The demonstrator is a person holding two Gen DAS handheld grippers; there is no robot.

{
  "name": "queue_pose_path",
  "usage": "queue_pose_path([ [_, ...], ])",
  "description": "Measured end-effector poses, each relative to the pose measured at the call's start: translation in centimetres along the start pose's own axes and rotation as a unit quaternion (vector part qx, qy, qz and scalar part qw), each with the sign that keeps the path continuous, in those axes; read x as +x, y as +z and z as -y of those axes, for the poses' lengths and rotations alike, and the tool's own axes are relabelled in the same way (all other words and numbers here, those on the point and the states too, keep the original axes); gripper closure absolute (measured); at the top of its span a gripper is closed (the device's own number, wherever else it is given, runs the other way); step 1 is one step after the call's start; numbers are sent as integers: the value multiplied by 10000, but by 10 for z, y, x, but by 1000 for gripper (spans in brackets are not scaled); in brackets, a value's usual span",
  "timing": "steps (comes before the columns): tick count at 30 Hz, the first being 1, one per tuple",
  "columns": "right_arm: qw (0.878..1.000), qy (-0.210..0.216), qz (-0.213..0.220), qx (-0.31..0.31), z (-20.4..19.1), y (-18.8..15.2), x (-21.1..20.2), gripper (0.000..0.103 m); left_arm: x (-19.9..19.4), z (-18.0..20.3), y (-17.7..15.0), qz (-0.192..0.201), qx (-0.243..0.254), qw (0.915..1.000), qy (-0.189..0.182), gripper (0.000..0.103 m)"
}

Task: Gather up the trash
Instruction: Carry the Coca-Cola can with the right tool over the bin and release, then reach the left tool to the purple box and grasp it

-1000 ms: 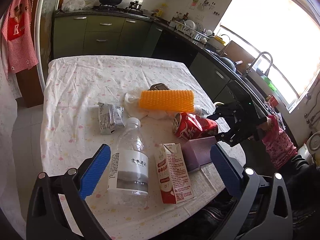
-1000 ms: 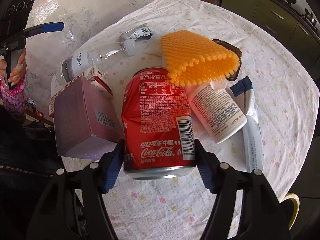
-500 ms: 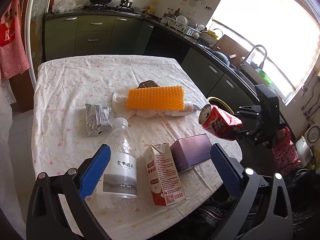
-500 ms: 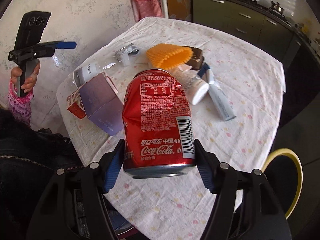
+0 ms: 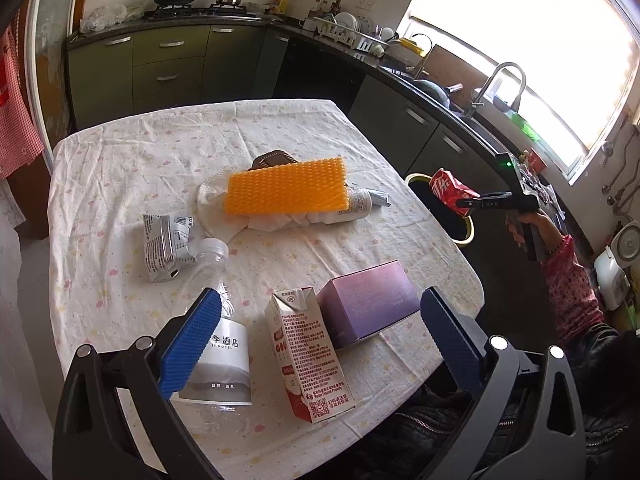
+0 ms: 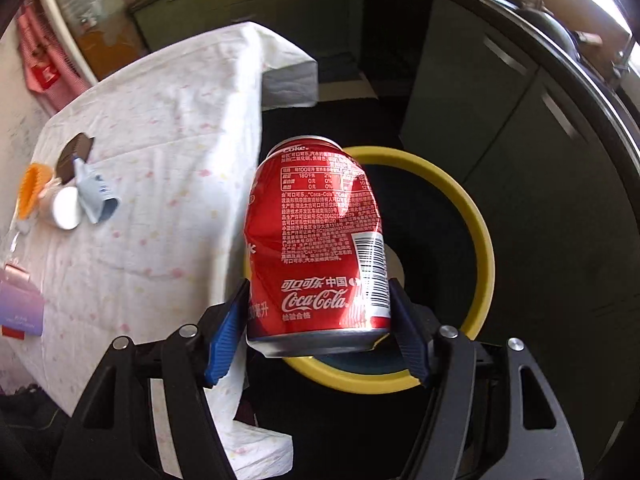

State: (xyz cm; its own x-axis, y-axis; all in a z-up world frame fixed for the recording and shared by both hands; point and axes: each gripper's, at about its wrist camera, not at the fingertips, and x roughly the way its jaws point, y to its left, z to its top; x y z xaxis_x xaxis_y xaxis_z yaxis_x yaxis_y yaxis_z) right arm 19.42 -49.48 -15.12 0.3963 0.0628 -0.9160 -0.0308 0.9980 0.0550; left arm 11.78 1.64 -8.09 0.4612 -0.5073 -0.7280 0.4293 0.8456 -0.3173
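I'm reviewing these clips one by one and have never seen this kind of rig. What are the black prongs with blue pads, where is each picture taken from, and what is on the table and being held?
There is no robot: a person holds a two-finger gripper in each hand, and each carries a fisheye camera looking forward along its fingers.

The left wrist view shows the left gripper, open, above a table with a pale cloth. On it lie a clear water bottle, a milk carton, a purple box, a silver wrapper and an orange bumpy mat over white items. At the right of that view you see the person's other hand.

The right wrist view shows the right gripper shut on a dented Coca-Cola can, held over a yellow-rimmed bin beside the table.
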Motion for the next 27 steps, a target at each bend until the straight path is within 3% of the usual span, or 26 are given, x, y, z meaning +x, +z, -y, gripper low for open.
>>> queue_pose_path([
  [4,9991,-310,-48,280,22,7,25,30,8,9,5,-151,194,9997,15,5],
  [8,9988,-173,70,458,26,3,22,30,20,29,8,-430,700,9966,13,5],
  [13,9986,-67,146,505,20,-11,6,30,36,58,8,-671,1714,9829,-25,5],
  [17,9986,42,265,467,9,-22,-10,30,58,73,12,-1231,2397,9620,-437,5],
  [20,9985,109,346,410,-3,-28,-18,30,77,78,18,-1604,2920,9416,-495,5],
  [27,9987,248,389,218,-28,-45,-30,29,113,92,16,-2424,4165,8750,-457,5],
])
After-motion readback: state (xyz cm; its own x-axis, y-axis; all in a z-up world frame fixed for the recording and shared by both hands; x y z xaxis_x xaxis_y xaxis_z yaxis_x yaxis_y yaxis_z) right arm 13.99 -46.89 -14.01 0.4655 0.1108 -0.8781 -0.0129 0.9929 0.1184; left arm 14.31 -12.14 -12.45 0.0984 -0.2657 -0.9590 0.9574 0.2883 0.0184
